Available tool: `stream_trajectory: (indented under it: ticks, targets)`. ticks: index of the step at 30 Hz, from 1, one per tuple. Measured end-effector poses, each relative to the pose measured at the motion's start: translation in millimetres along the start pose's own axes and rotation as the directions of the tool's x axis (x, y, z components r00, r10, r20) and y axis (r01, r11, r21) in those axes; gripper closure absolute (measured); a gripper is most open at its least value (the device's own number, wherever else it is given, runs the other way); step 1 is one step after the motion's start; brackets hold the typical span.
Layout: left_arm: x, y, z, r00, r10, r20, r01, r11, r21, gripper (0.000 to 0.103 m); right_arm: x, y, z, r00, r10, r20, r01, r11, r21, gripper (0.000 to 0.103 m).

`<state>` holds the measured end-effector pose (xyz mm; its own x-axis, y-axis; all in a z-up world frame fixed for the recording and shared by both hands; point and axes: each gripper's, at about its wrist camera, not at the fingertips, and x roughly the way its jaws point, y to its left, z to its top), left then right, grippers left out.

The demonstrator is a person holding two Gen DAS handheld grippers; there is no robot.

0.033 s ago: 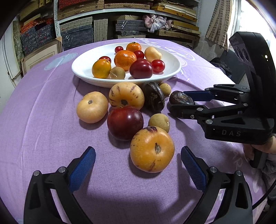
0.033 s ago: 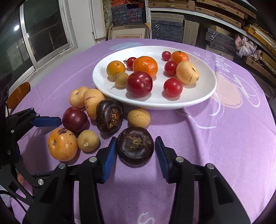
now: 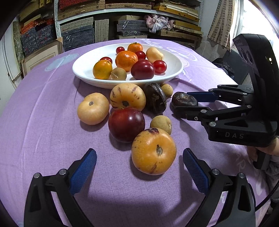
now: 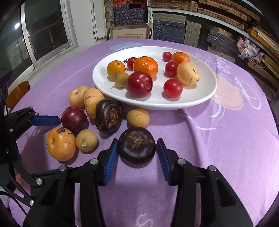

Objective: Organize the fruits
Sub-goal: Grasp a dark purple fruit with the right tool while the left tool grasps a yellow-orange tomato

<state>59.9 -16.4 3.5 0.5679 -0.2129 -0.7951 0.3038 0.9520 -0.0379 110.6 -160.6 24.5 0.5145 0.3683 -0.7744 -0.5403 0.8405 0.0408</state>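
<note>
— What's behind my desk?
— A purple tablecloth (image 3: 43, 108) with pale printed lettering covers it. Past its far edge I see metal shelving (image 3: 104, 12) stacked with woven and patterned boxes (image 3: 76, 36).
— Anything else?
— A framed picture (image 4: 129, 34) leaning against the shelves, a crumpled pink bag (image 3: 157, 21) on one shelf, and a dark window (image 4: 40, 31) at the side.

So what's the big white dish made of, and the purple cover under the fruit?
The white dish looks like glazed ceramic or porcelain: smooth, glossy, with soft light reflections on its rim. The purple tablecloth looks like woven fabric: matte, with creases, folds and a printed pattern.
</note>
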Motion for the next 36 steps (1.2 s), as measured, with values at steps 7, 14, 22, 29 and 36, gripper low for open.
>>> stream_trajectory:
  ticks: [7,14,22,29,36]
  targets:
    - [-0.5,2.8,0.3,1.0,-0.015,0.009,0.015,1.0,-0.017,0.003,-10.2,-32.9,-7.6,0.995,-0.1,0.027,0.099,0.994,0.046,0.061]
    - [-9.3,0.4,1.5,0.996,-0.051,0.067,0.053,0.998,-0.029,0.004,-9.4,-35.2,-9.4,0.995,-0.095,0.018,0.094,0.995,0.045,0.061]
    - [-14.9,-14.7,2.0,0.994,-0.033,0.101,0.032,0.999,0.018,0.043,-6.9,-42.6,-8.7,0.998,-0.056,0.009,0.055,0.994,0.09,0.061]
    - [-17.7,-20.2,-0.1,0.992,-0.035,0.118,0.031,0.999,0.036,0.059,-7.1,-45.9,-8.8,0.999,-0.046,0.01,0.045,0.994,0.098,0.061]
    - [-13.9,-21.7,-7.3,0.996,-0.066,0.058,0.064,0.997,0.033,0.059,-7.4,-48.8,-9.6,1.0,-0.029,0.009,0.027,0.993,0.111,0.061]
